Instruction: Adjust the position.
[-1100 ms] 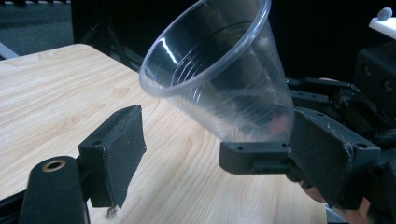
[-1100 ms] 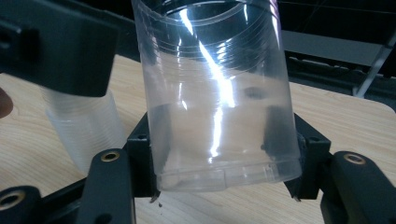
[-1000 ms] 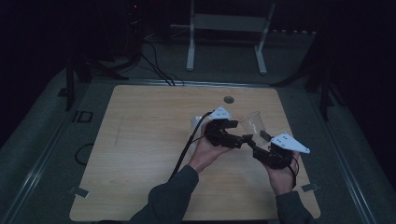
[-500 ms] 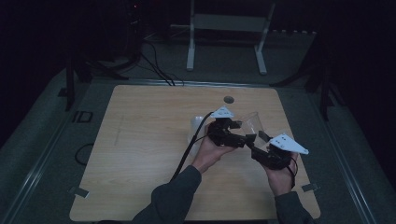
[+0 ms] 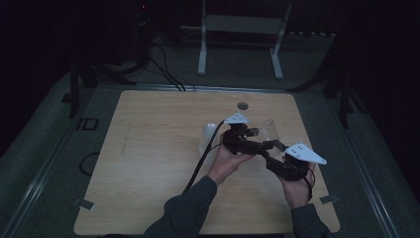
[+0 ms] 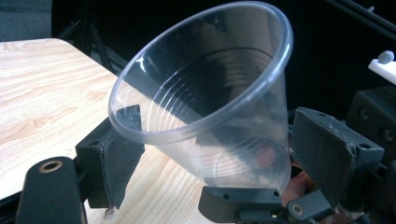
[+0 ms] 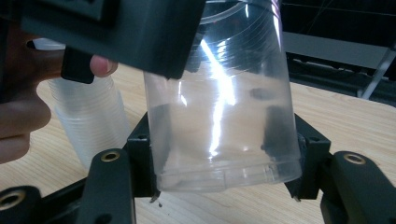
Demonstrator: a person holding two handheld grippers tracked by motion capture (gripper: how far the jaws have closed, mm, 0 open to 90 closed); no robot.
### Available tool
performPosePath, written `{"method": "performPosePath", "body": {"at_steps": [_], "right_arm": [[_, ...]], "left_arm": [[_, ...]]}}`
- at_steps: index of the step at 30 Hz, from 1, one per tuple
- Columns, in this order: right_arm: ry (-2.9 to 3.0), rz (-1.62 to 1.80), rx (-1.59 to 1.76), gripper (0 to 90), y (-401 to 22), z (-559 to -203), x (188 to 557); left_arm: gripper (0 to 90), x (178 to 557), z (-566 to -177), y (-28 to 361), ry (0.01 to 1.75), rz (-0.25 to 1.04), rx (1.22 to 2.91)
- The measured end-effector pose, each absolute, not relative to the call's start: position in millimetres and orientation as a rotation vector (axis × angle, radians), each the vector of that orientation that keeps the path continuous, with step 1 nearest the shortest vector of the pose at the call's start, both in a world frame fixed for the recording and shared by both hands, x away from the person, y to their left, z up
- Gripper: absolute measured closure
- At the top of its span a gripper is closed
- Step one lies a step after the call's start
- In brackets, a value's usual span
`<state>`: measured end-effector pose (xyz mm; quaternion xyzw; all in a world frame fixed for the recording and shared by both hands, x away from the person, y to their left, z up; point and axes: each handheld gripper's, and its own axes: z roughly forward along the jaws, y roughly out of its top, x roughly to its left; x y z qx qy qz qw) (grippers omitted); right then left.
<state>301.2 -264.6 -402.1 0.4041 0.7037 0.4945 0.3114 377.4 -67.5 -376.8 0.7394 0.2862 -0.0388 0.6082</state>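
jaws of left gripper just opened wider, now spread either side of clear ribbed plastic cup, pads apparently off its wall. cup held above right half of pale wooden table, base pinched by right gripper. handover likely complete; stack of clear cups just left.

Cup: clear, colourless plastic, fine ringed ridges around the wall, white glare streaks. Stack of cups: cloudy, whitish-translucent, banded by its many rims. Surface: pale wood, light tan grain lines. Left hand-held gripper: matte black, brass-coloured rivets, white three-cornered plate. Right hand-held gripper: black, same white plate. Sleeve: dark grey-green. Floor: dull grey-green.
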Motion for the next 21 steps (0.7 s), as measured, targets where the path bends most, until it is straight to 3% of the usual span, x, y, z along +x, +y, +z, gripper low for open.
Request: {"method": "performPosePath", "body": {"at_steps": [6, 21], "right_arm": [[1.862, 1.303, 1.068, 41.4, -264.8, -402.7, 301.6], [1.895, 1.291, 1.058, 39.9, -266.9, -403.9, 303.6]], "left_arm": [[17.9, 378.9, -377.5, -68.4, 0.679, -0.116, 1.679], [29.8, 376.0, -374.4, -67.1, 0.676, -0.128, 1.629]]}}
